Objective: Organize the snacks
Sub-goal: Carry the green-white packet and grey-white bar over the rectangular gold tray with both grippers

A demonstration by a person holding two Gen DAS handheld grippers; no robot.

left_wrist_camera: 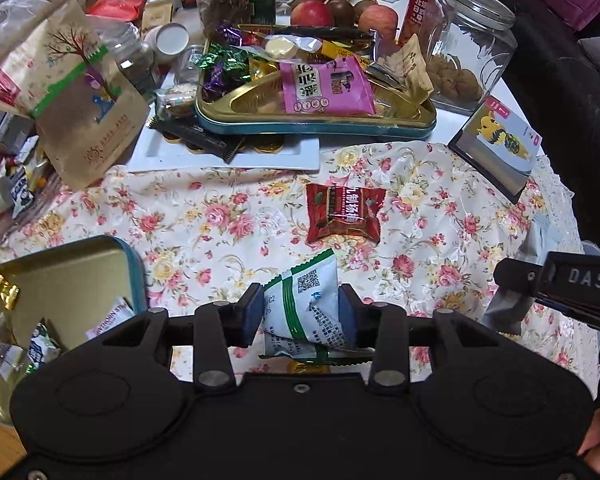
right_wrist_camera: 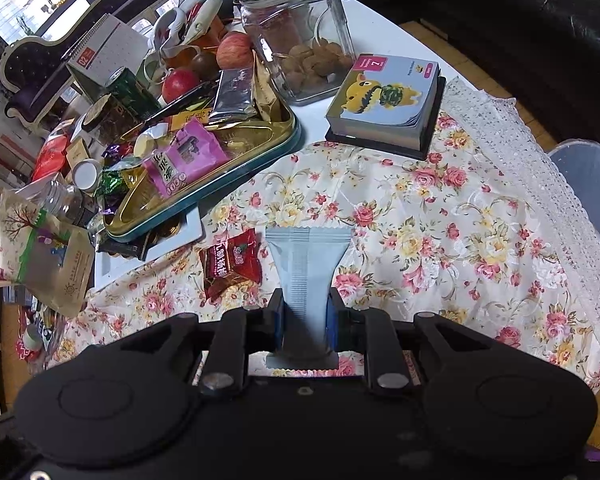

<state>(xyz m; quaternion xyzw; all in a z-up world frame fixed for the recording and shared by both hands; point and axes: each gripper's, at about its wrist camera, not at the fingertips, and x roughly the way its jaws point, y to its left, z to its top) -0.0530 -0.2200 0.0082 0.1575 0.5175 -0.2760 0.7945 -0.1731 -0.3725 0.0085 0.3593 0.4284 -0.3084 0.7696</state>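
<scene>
Two grippers, each clamped on a packet – the left gripper pinches a white-and-green sachet between its blue pads, and the right gripper squeezes a plain grey sachet at its waist. On the floral cloth a red candy packet lies at twelve o'clock from the left gripper, just beyond the sachet. At eight o'clock sits an open gold tin holding a few wrappers – at twelve, farther back, a gold tray heaped with snacks
</scene>
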